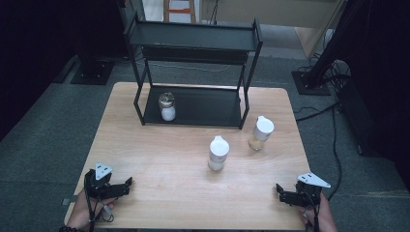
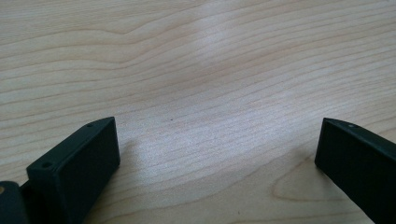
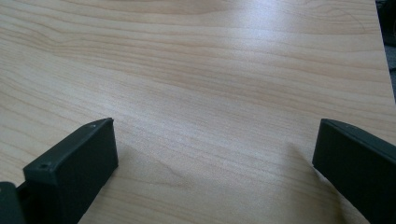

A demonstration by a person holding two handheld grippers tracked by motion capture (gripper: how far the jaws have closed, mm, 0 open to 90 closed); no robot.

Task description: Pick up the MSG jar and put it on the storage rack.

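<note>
1. Grippers: the left gripper [image 1: 129, 183] lies at the near left corner of the counter [image 1: 159, 159], jaws spread wide and pointing right, with bare wood between them in the left gripper view [image 2: 217, 154].
2. The right gripper [image 1: 279, 191] lies at the near right corner, jaws likewise spread and pointing left; the right gripper view [image 3: 215, 154] shows bare wood between them. Both are held by hands at the near edge.
3. White bottle [image 1: 218, 152]: upright near the middle of the counter, well apart from both grippers, untouched.
4. Second bottle [image 1: 261, 133]: white cap, tan contents, upright just right and far of the white bottle, apart from it.
5. Rack [image 1: 193, 43]: black, two-tier, at the far side of the counter.
6. Jar [image 1: 167, 106]: clear, white contents in its lower part, upright on the rack's lower shelf, toward the left.
</note>
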